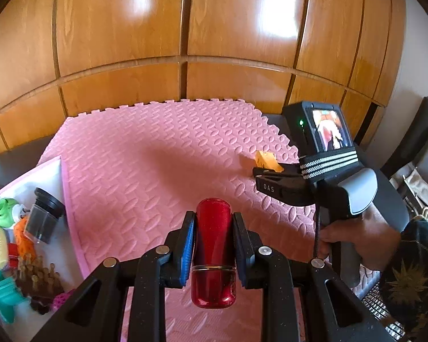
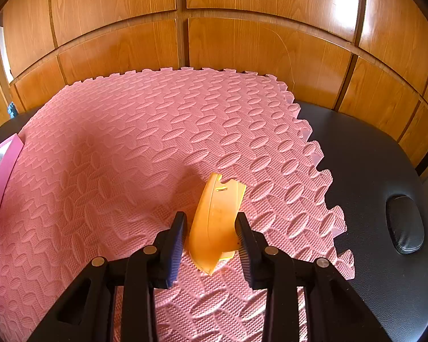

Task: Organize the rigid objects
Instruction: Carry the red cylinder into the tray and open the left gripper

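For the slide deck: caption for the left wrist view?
Left gripper clamps red cylinder above pink mat, box at left.

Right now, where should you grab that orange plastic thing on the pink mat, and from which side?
Grab the orange plastic piece across its narrow middle, coming down from above at its near end. It is long and curved and lies pointing away on the pink mat, so its two long edges face the fingers. The right gripper already straddles it that way, and seems shut on it.
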Available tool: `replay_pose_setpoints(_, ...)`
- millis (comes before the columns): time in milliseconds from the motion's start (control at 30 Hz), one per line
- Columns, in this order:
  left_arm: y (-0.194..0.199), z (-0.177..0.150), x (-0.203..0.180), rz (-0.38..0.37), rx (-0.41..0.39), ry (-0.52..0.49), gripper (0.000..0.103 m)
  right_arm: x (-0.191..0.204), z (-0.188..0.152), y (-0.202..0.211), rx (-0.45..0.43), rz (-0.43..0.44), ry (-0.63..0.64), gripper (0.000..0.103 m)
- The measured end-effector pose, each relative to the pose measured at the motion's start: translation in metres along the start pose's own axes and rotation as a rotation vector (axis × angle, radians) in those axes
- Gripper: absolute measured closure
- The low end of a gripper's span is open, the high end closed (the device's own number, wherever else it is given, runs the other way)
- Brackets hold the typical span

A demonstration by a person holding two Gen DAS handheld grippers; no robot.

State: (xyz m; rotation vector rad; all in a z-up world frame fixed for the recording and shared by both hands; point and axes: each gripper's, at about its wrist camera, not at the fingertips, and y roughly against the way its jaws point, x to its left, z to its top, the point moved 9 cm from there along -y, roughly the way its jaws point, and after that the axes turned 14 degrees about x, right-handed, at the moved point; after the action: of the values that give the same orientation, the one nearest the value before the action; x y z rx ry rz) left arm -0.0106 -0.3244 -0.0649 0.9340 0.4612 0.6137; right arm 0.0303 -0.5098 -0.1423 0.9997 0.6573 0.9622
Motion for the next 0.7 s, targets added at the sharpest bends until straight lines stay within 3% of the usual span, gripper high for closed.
replay_pose_setpoints(500,0.039,-0.005,0.031,-0.002,-0.036,0.063,0.078,0.000,0.000,0.000,-0.001,-0.005,0.003,0.069)
replay_pose_setpoints(700,0.081,-0.010,0.076,-0.019,-0.084,0.131,0.078,0.000,0.000,0.001,-0.002,-0.009,0.007,0.070)
